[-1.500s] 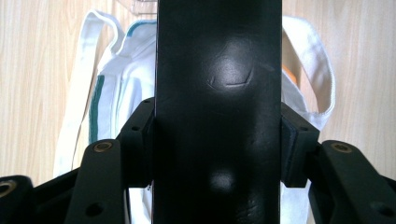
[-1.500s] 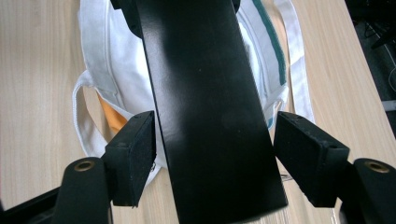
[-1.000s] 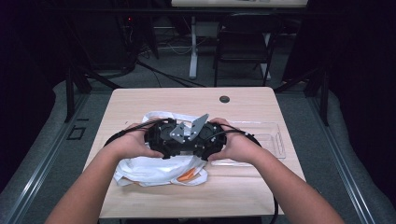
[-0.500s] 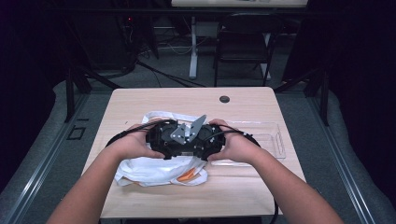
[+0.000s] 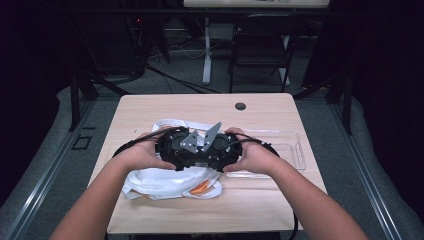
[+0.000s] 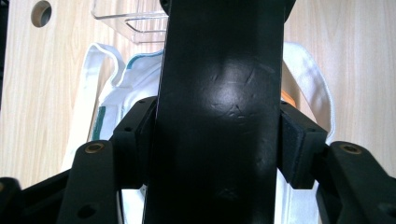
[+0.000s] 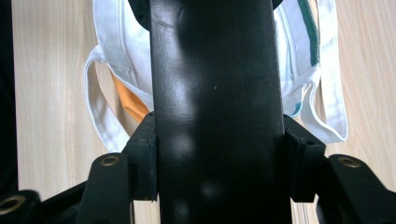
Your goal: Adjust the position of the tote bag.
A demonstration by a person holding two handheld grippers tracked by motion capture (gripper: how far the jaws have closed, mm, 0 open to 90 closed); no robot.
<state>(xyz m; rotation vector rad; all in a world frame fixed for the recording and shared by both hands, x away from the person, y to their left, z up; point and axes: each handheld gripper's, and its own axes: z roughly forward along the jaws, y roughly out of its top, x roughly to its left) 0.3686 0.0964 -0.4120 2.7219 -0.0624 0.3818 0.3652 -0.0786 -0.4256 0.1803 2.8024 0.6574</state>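
Note:
My two grippers meet nose to nose over the table's middle, the left gripper (image 5: 177,148) and the right gripper (image 5: 225,151) each held in a hand, grey plates on top. In the left gripper view, the left gripper (image 6: 219,144) has both pads pressed against the sides of a wide black bar (image 6: 219,93). In the right gripper view, the right gripper (image 7: 219,154) clamps a black bar (image 7: 215,84) the same way. Under them lies a white cloth bag (image 5: 160,181) with green trim (image 7: 309,28). Something orange (image 5: 202,188) peeks from it.
A clear plastic tray (image 5: 287,150) sits on the wooden table (image 5: 200,107) to the right of the hands. A dark cable hole (image 5: 240,106) is near the far edge. Beyond the table stand a chair (image 5: 260,50) and desk legs.

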